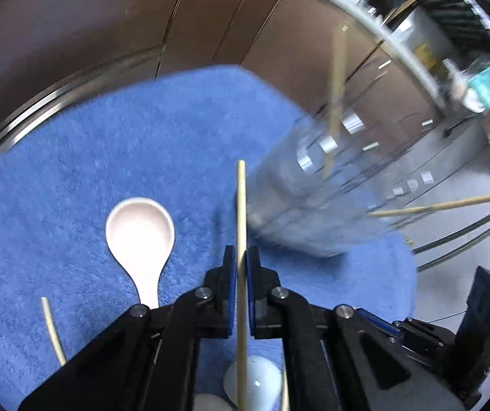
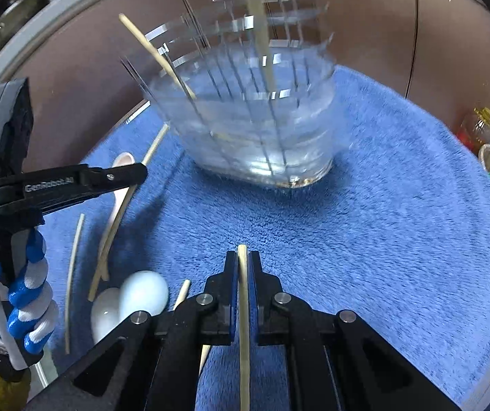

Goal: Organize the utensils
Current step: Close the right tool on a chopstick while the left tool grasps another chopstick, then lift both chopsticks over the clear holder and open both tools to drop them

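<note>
A clear slotted utensil holder (image 2: pixel 255 116) stands on a blue towel (image 2: pixel 381 205), with two chopsticks (image 2: pixel 258 17) leaning in it; it also shows in the left wrist view (image 1: pixel 316 188). My left gripper (image 1: pixel 241 257) is shut on a wooden chopstick (image 1: pixel 241 205) that points toward the holder's base. My right gripper (image 2: pixel 243 263) is shut on another chopstick (image 2: pixel 243 308), above the towel in front of the holder. A pink spoon (image 1: pixel 140 236) lies left on the towel. White spoons (image 2: pixel 135 298) and loose chopsticks (image 2: pixel 73 274) lie at the left.
The towel (image 1: pixel 73 171) lies on a brown counter (image 1: pixel 108 17) with a metal rim. The left gripper (image 2: pixel 73 181) and a gloved hand (image 2: pixel 25 301) show at the left of the right wrist view. Bottles (image 2: pixel 477 130) stand beyond the right edge.
</note>
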### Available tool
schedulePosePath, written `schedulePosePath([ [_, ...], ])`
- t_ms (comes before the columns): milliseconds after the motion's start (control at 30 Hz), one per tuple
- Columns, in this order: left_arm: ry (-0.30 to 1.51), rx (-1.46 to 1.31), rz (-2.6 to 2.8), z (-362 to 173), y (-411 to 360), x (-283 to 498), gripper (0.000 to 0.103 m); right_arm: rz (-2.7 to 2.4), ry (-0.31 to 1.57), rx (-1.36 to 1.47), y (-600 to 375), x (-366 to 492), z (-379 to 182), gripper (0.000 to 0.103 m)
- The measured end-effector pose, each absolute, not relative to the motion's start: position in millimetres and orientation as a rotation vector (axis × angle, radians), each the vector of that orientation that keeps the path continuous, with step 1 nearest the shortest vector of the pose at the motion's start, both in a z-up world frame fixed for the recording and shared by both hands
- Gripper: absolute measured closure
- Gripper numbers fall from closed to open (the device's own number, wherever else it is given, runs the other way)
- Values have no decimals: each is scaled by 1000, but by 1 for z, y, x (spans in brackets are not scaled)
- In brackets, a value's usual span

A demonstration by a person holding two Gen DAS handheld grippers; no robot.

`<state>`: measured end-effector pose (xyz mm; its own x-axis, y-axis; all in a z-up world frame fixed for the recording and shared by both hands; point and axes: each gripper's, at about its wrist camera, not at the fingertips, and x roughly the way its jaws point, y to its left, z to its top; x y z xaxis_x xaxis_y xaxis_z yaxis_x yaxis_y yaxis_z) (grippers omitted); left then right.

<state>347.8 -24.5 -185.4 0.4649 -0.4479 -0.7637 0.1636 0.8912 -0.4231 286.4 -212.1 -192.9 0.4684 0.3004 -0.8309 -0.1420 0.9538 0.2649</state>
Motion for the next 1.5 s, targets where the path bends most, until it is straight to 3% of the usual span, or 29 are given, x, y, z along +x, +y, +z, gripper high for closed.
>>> schedulePosePath([
  [667, 655, -300, -423, -71, 32, 216, 98, 270, 729, 204, -229, 177, -97, 97],
  [1500, 541, -341, -481, -56, 25, 138, 98, 312, 567, 213, -233, 119, -62, 97],
])
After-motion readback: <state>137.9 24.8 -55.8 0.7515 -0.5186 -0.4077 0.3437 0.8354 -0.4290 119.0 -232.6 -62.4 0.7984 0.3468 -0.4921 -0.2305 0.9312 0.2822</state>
